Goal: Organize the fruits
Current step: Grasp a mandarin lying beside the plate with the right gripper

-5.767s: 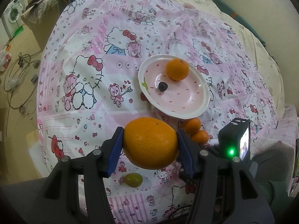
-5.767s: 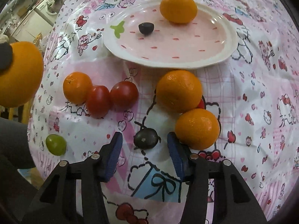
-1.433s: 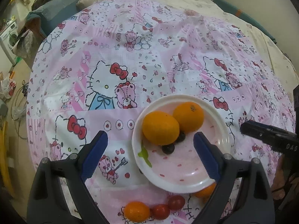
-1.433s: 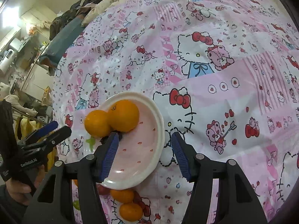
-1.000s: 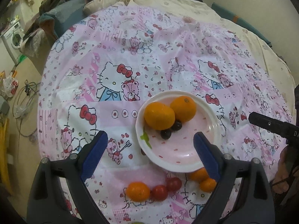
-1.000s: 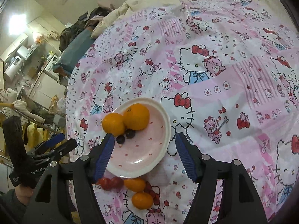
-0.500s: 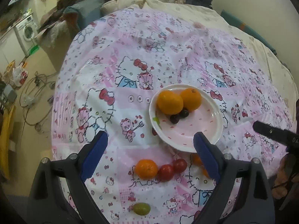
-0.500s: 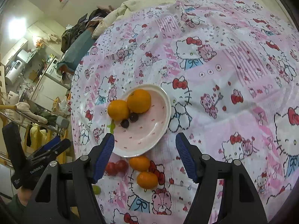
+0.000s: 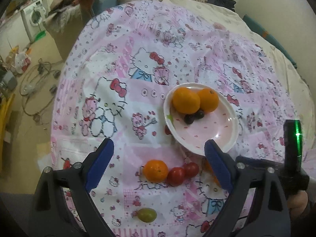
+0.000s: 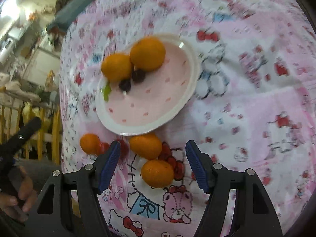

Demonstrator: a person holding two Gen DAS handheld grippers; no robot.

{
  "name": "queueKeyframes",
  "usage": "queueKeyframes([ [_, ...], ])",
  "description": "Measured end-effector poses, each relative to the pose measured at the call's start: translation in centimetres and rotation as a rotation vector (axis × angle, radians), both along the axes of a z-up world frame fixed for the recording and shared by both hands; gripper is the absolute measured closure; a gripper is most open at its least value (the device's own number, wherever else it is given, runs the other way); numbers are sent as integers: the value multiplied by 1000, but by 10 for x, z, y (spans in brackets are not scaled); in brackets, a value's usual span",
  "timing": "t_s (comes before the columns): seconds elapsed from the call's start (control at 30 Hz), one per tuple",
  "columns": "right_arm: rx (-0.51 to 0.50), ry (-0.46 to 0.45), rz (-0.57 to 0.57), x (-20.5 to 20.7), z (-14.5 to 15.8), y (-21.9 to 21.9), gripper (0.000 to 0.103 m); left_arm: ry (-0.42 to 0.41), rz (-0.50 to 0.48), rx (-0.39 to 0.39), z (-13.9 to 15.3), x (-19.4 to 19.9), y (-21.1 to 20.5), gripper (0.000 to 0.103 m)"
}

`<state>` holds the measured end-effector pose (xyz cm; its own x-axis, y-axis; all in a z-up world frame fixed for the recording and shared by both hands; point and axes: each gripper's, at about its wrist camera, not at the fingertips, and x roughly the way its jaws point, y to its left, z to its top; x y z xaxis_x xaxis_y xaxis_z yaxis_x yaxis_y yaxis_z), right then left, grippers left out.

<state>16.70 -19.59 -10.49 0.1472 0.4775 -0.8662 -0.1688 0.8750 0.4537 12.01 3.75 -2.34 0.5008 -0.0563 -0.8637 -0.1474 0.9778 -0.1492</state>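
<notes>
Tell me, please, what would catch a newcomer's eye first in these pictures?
Probably the pink plate in the middle of the cartoon-cat tablecloth, holding two oranges and two dark grapes. Next, the loose fruit in front of it: a small orange, two tomatoes and one green grape.

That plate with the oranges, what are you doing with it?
A person holding two grippers is sorting fruit onto the pink plate. Two oranges and two dark grapes sit in it already. Both the left gripper and right gripper are open and holding nothing. On the cloth beside the plate lie a small orange, two tomatoes, a green grape, and two more oranges.
</notes>
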Motion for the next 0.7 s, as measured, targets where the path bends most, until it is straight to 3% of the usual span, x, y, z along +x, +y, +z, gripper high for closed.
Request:
queueKeyframes([
  [0.27,-107,25,114,6,-27,33,34,3,29,-36,1,4,8,12],
  [0.5,-97,-3,148,4,-24,37,57,19,65,-75,-2,10,16,12],
  [0.7,-106,-17,169,5,-23,40,59,24,52,-48,-4,11,12,12],
])
